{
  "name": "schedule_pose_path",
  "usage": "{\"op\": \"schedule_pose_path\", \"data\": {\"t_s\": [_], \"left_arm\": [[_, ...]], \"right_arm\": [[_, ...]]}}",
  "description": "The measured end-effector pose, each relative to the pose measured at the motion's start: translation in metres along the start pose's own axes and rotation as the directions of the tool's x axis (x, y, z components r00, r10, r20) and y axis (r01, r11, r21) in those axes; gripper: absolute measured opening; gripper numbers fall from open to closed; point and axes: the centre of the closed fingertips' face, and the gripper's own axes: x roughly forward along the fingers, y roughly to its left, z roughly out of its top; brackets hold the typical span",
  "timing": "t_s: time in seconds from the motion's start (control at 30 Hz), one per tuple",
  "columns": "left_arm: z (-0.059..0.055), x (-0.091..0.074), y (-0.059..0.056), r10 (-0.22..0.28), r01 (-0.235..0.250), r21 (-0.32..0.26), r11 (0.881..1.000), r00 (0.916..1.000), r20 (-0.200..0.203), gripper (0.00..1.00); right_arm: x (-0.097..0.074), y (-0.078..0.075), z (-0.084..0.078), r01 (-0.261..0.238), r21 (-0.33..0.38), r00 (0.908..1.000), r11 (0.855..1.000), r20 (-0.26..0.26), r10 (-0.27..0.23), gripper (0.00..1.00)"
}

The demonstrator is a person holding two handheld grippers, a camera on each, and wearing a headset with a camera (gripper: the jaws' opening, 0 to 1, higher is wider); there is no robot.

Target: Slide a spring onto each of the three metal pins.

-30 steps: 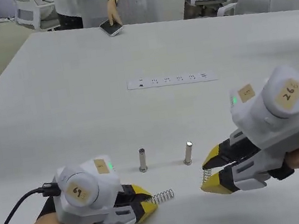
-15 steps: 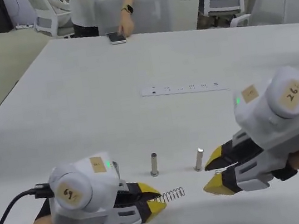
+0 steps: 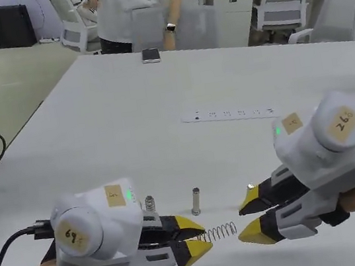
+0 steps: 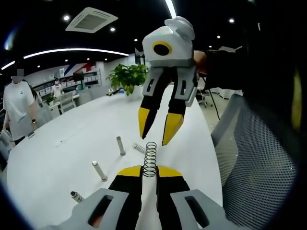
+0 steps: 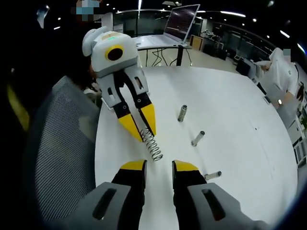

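Left gripper (image 3: 205,237) clenched on one end of spring (image 3: 222,232), coil pointing at right gripper (image 3: 242,223). Right gripper released, jaws parted, spring's free end just ahead of them. Bare pin (image 3: 195,200) upright beyond gap between grippers; coil-covered pin (image 3: 150,204) beyond left gripper.

Pinched in the jaws of the left gripper (image 3: 204,238): a spring (image 3: 222,232) of thin, bright metal wire. Just beyond the jaw tips, a pin (image 3: 196,201) of smooth, satin grey metal. Under both, a smooth, matt white worktop (image 3: 97,131). On the left and the right gripper (image 3: 243,225) alike: smooth white plastic housings with a soft sheen, matt black jaws tipped in yellow plastic, paper labels (image 3: 343,120).
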Motion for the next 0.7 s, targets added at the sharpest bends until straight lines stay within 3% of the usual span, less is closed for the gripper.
{"op": "schedule_pose_path", "data": {"t_s": [0.3,0.47,0.7], "left_arm": [[0.013,-0.002,-0.005,0.003,-0.004,0.016,1.0,0.9996,0.03,0.03],[0.013,-0.002,-0.005,0.007,-0.008,0.02,1.0,0.9996,0.026,0.03],[0.011,-0.002,-0.003,0.012,-0.013,0.022,1.0,0.9997,0.022,0.03]], "right_arm": [[0.002,0.007,0.002,-0.026,-0.033,0.9996,0.999,-0.006,0.026,0.15],[-0.001,0.009,0.003,-0.027,-0.057,0.9996,0.998,-0.011,0.026,0.08],[-0.006,0.009,0.014,-0.012,-0.083,0.9999,0.996,-0.006,0.011,0.08]]}}
